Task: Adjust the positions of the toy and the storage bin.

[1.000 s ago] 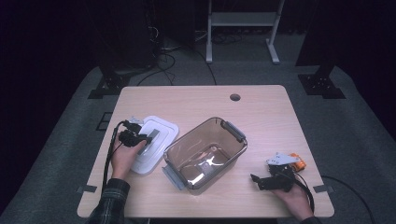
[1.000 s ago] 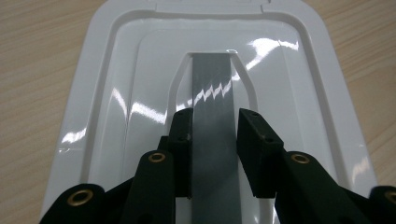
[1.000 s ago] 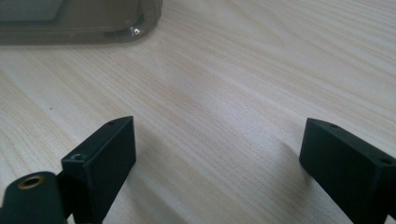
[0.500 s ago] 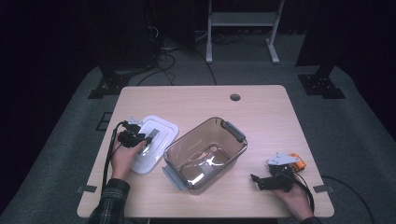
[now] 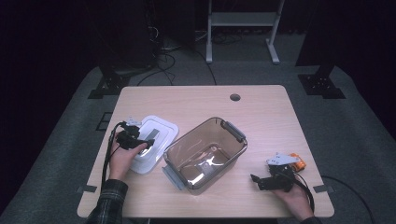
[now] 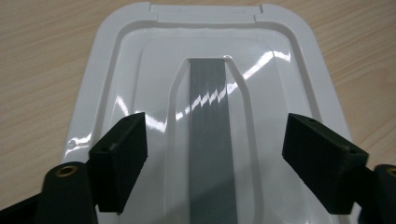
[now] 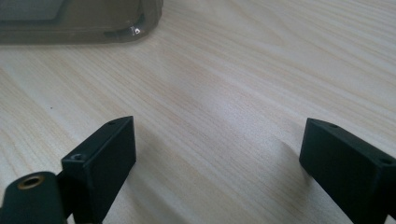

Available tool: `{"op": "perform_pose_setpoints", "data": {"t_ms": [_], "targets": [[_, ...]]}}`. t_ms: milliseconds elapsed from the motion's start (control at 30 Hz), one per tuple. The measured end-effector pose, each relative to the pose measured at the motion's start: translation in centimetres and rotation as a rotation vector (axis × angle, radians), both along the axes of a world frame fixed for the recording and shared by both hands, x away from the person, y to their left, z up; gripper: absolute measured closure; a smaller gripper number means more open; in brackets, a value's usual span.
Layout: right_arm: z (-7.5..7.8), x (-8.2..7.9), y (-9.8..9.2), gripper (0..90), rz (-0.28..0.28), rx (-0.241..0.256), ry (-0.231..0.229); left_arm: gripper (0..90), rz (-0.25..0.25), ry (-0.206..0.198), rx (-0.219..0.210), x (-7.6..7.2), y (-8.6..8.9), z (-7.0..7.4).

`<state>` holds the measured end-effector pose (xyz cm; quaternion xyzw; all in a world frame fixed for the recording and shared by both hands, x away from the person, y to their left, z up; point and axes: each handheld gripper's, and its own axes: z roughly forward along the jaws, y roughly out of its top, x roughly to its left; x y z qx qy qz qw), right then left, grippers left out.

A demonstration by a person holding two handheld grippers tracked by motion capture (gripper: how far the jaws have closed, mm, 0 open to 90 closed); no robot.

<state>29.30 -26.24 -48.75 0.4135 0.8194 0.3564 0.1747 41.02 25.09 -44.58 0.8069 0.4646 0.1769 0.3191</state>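
A white lid (image 5: 154, 142) with a grey strip (image 6: 211, 140) down its middle lies flat on the table, left of a clear brownish plastic tub (image 5: 205, 154). My left gripper (image 5: 148, 142) hovers over the lid, open, its jaws spread either side of the grey strip (image 6: 215, 158). My right gripper (image 5: 254, 178) rests low near the table's front right, open, with bare wood between its jaws (image 7: 217, 154). A corner of the tub (image 7: 79, 23) lies ahead of it.
The wooden table (image 5: 261, 116) has a round cable hole (image 5: 235, 97) at the back. Beyond the far edge stand dark stands, cables and a white frame leg (image 5: 273, 51) on a grey floor.
My left gripper has shifted slightly over the lid. The reflection inside the tub looks different. The right gripper has stayed in place.
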Motion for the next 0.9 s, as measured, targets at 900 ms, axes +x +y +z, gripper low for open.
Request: {"op": "perform_pose_setpoints", "data": {"t_ms": [900], "targets": [[0.0,0.0,-0.1,9.5,0.001,0.001,-0.001,9.9,-0.126,-0.05,-0.006,-9.2,-2.1,0.5]]}}
